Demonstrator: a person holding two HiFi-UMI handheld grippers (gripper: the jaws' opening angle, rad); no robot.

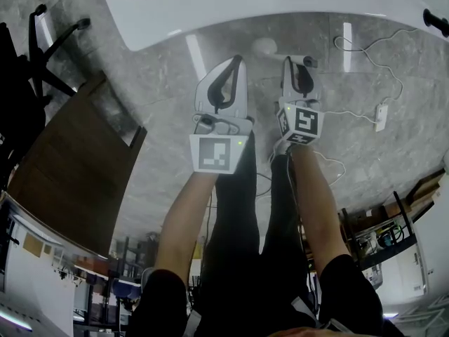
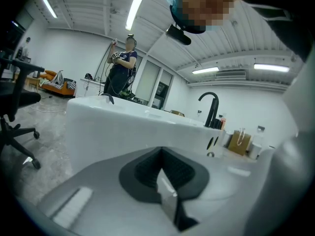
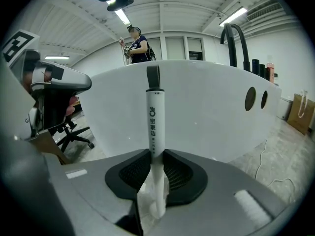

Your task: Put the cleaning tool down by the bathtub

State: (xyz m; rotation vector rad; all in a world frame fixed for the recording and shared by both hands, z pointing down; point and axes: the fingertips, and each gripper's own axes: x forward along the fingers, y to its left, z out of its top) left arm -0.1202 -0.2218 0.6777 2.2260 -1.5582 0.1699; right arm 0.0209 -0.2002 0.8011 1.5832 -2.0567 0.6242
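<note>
The cleaning tool (image 3: 153, 117) is a slim white handle with a dark tip and print down its side. It stands upright in front of the white bathtub (image 3: 206, 112), and my right gripper (image 3: 156, 156) is shut on its lower part. In the head view the right gripper (image 1: 298, 72) hovers over the grey floor just short of the bathtub's (image 1: 280, 5) curved wall. My left gripper (image 1: 224, 83) hangs beside it on the left. In its own view the left gripper (image 2: 162, 154) is shut with nothing held, facing the tub (image 2: 123, 127).
A brown wooden table (image 1: 70, 167) and a black office chair (image 1: 42, 55) stand to the left. A white cable with an adapter (image 1: 381, 116) lies on the floor to the right. A black faucet (image 3: 236, 38) rises over the tub rim. A person (image 2: 120, 68) stands beyond the tub.
</note>
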